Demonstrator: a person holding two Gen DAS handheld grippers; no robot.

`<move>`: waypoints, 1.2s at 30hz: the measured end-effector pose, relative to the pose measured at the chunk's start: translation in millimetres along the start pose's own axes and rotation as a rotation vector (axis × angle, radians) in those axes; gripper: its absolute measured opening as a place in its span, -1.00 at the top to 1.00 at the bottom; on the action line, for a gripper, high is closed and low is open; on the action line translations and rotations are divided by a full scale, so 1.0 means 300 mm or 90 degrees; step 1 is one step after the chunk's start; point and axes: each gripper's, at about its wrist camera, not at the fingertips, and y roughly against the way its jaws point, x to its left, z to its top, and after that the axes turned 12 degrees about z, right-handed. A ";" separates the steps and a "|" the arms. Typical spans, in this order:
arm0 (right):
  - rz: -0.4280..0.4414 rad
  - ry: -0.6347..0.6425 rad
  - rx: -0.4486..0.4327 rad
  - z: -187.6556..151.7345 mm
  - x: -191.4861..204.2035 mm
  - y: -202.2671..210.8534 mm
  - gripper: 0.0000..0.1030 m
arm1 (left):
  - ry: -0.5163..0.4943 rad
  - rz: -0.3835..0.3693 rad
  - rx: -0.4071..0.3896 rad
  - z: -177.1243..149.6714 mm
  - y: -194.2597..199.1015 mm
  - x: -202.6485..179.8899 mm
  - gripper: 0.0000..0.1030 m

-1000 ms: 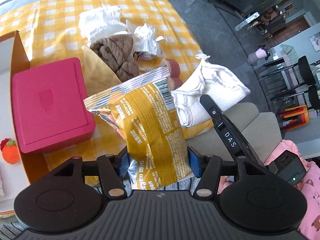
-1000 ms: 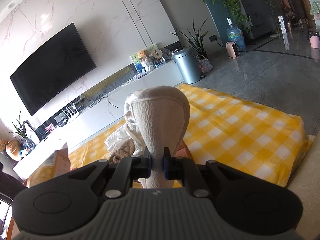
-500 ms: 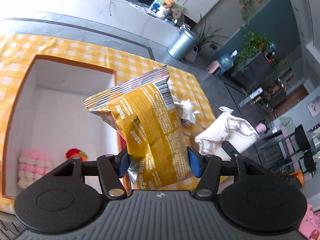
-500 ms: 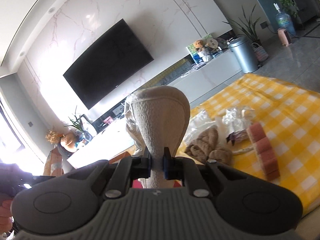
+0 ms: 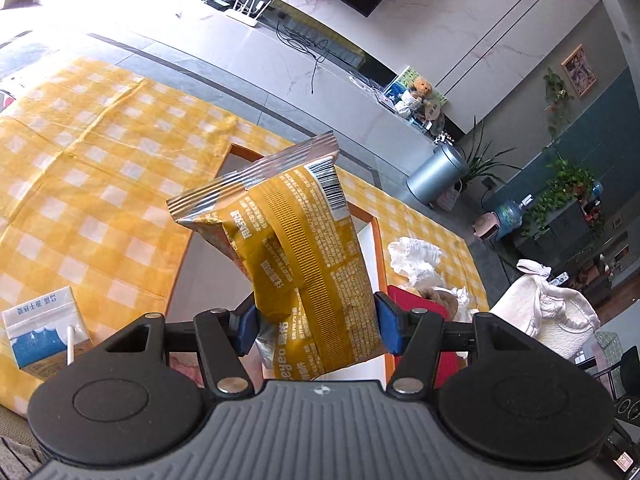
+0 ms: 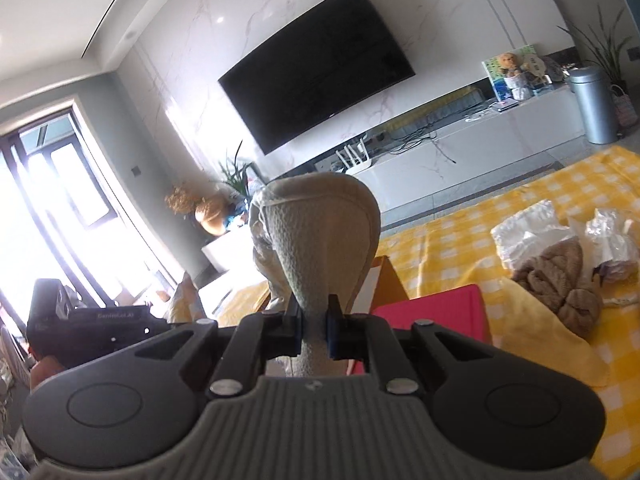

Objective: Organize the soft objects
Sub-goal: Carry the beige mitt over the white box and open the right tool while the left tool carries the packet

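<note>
While the left gripper [image 5: 314, 330], its jaws spread wide, clamps the yellow snack bag [image 5: 296, 256] upright directly over the open box [image 5: 376, 236] on the desk [image 5: 80, 168], the right gripper [image 6: 314, 330], nearly closed, pinches a white cloth [image 6: 320, 236] beside it

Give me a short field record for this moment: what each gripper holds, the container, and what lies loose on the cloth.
left gripper: shut on yellow snack bag
right gripper: shut on white cloth
container: open cardboard box, beneath the snack bag
surface: yellow checked cloth
loose items: brown knitted piece, white bag, red box, milk carton
</note>
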 end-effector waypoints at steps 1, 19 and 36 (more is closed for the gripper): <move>0.003 0.011 0.015 0.001 0.019 -0.032 0.82 | 0.003 -0.002 -0.001 -0.002 0.001 0.015 -0.31; -0.086 0.192 0.399 -0.120 0.127 -0.729 0.83 | 0.072 0.008 -0.005 0.011 0.016 0.217 -0.30; -0.043 0.334 0.456 -0.119 0.142 -0.830 -0.18 | 0.095 0.019 -0.003 0.015 0.018 0.249 -0.30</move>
